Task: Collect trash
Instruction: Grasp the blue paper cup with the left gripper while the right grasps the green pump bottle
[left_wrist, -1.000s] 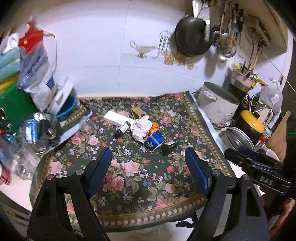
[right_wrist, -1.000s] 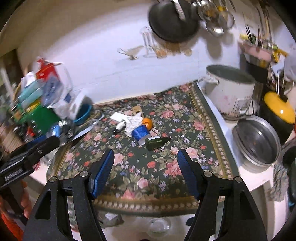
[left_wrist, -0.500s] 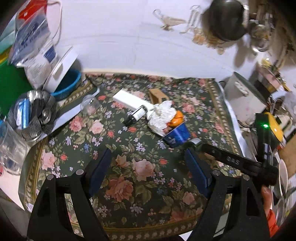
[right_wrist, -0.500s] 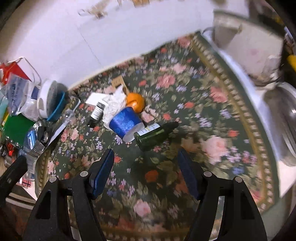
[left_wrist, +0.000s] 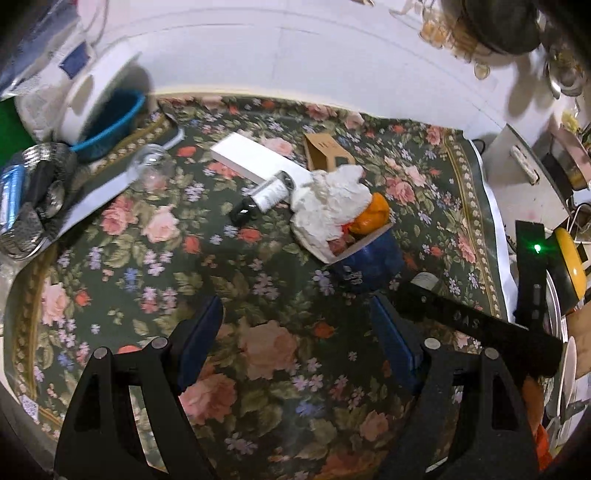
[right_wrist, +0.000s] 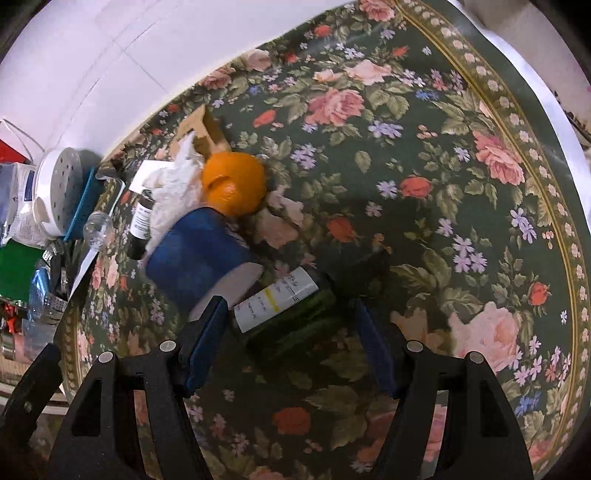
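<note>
while nothing is picked up yet, the step in hand looks like the approach to the first piece of trash. right gripper (right_wrist: 288, 339) is pitched steeply down over the green bottle (right_wrist: 284, 314), which lies on its side on the floral cloth (right_wrist: 461, 184). jaws apart, bottle between the pads but not pinched: gap shows on both sides.

trash pile sits just past it at 11 o'clock in the right view: blue cup (right_wrist: 195, 258) on its side touching the bottle, orange (right_wrist: 234, 184) beyond it, crumpled tissue (right_wrist: 173, 188), small dark bottle (right_wrist: 142, 221), brown carton (right_wrist: 203, 127). white box (left_wrist: 255, 157) shows in the left view at 12.

left gripper (left_wrist: 295, 343) is also angled down, jaws wide, nothing between them, only cloth. pile is at 1 o'clock from it, cup nearest. right tool's black body crosses the left view at 3 o'clock.

next move, my read: lower the right a little more, centre on the bottle's body, close. round glass may roll or slip toward the cup. where the trash should go is not visible in either view.
</note>
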